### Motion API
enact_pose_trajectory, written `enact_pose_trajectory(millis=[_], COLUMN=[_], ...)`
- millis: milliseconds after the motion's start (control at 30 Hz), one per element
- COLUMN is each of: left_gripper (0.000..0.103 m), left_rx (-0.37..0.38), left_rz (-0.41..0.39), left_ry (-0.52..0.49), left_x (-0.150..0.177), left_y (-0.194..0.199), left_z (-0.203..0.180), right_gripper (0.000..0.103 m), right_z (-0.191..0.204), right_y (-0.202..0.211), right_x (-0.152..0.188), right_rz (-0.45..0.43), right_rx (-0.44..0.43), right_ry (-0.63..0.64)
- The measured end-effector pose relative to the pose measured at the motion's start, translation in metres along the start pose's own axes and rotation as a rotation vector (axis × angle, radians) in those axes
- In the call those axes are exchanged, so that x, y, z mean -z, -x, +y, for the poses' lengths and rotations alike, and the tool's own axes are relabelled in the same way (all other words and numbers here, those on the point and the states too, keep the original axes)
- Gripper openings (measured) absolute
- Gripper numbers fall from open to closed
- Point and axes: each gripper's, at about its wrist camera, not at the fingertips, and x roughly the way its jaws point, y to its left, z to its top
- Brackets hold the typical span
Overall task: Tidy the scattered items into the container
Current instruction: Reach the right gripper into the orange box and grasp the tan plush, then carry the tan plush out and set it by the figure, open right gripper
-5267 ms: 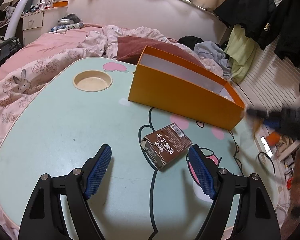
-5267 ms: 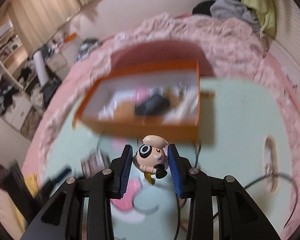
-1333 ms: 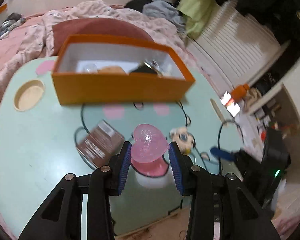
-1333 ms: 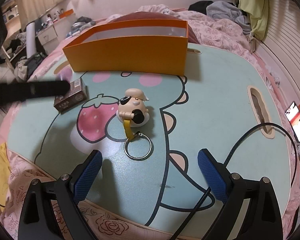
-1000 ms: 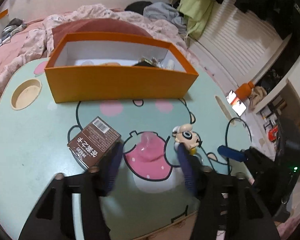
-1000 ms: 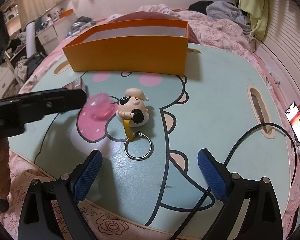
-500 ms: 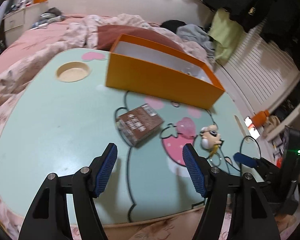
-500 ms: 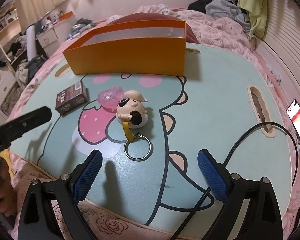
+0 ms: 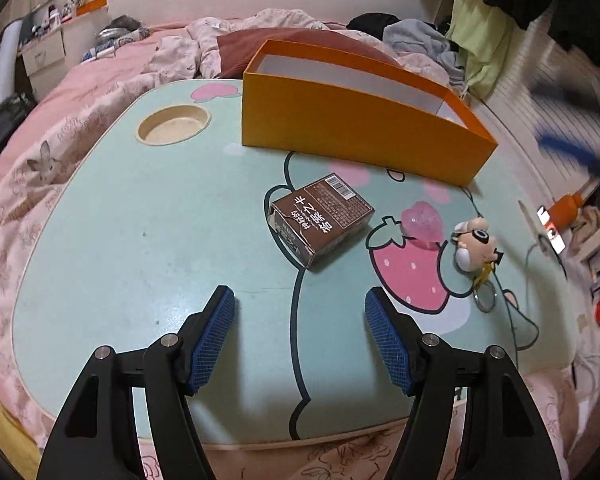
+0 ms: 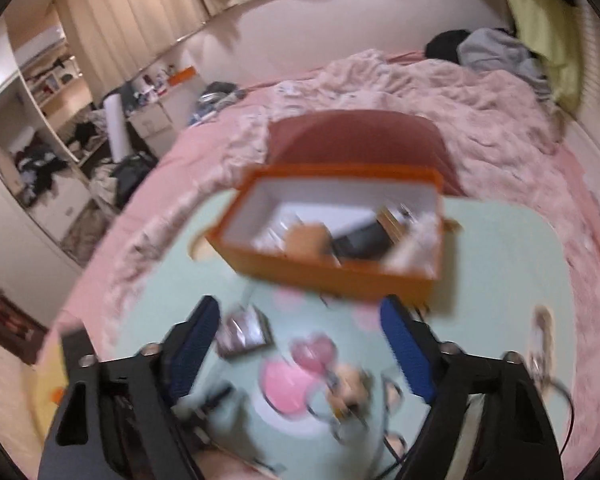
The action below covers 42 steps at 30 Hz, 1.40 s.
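The orange box (image 9: 359, 136) stands at the back of the mint table (image 9: 140, 240); in the blurred right wrist view the orange box (image 10: 331, 268) holds several items. A brown carton (image 9: 321, 218) lies just ahead of my left gripper (image 9: 300, 312), whose jaws are opening with nothing between them. To the carton's right lie a pink heart (image 9: 421, 222) and a cartoon keychain figure (image 9: 473, 244). My right gripper (image 10: 300, 320) hangs high above the table, jaws closing on nothing. Below it are the carton (image 10: 244, 332), heart (image 10: 313, 350) and keychain (image 10: 349, 390).
A round cup recess (image 9: 174, 130) sits at the table's back left. A black cable (image 9: 531, 320) crosses the right edge near a lit phone (image 9: 549, 226). Pink bedding (image 9: 40, 140) surrounds the table, and a dark red pillow (image 10: 355, 140) lies behind the box.
My left gripper let the pink heart go onto the table, then drew back and widened behind the carton. The right gripper rose fast, its jaws narrower, now looking into the box.
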Motion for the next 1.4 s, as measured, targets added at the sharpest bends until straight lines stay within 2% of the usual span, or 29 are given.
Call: enact_pose_trajectory(millis=[33,67,167,267,467,567,700,733,767,833,967,1067,1200,1267,1400], left_gripper=[0.08,0.084,0.086,0.092,0.092,0.092,0.092,0.092,0.092,0.092,0.092,0.092,0.092,0.092,0.092], left_rx=[0.003,-0.002,-0.065,-0.089,-0.084,-0.086,-0.086,-0.085,-0.084,-0.084,-0.083,-0.084,-0.085,-0.085,-0.085], left_rz=[0.001,0.001,0.01,0.021,0.02,0.02,0.022,0.021,0.022,0.021,0.019,0.02,0.02,0.021,0.021], left_ry=[-0.011,-0.022,-0.077,-0.119,-0.114,-0.114,-0.113,-0.113,-0.112,-0.112,-0.113,-0.113,-0.113,-0.113,-0.114], left_x=[0.0,0.001,0.001,0.002,0.001,0.001,0.001,0.001,0.001,0.0,0.001,0.001,0.001,0.001,0.001], left_y=[-0.001,-0.002,-0.007,-0.011,-0.013,-0.012,-0.012,-0.012,-0.012,-0.012,-0.011,-0.012,-0.012,-0.012,-0.012], left_z=[-0.002,-0.004,-0.014,-0.021,-0.021,-0.021,-0.02,-0.02,-0.019,-0.019,-0.019,-0.018,-0.018,-0.019,-0.019], right_gripper=[0.058,0.056,0.055,0.055,0.055,0.055,0.054,0.052,0.046,0.041,0.037,0.036,0.036,0.037,0.037], right_z=[0.002,0.005,0.004,-0.006,-0.004,0.004,0.017,0.019,0.019,0.013,0.004,0.002,-0.009,-0.008,-0.003], right_y=[-0.008,-0.02,-0.06,-0.107,-0.163,-0.175,-0.189,-0.194,-0.198,-0.204,-0.191,-0.164,-0.109,-0.082,-0.042], right_x=[-0.014,-0.03,-0.06,-0.072,-0.071,-0.07,-0.069,-0.067,-0.066,-0.066,-0.069,-0.074,-0.078,-0.07,-0.04], right_rz=[0.023,0.055,0.157,0.288,0.431,0.456,0.489,0.505,0.53,0.563,0.513,0.387,0.251,0.18,0.109], right_rx=[-0.01,-0.008,-0.013,0.022,0.128,0.166,0.278,0.303,0.299,0.271,0.226,0.243,0.158,0.133,0.09], right_ry=[0.005,0.01,-0.016,-0.076,-0.044,0.018,0.138,0.173,0.183,0.165,0.109,0.114,0.033,0.025,0.04])
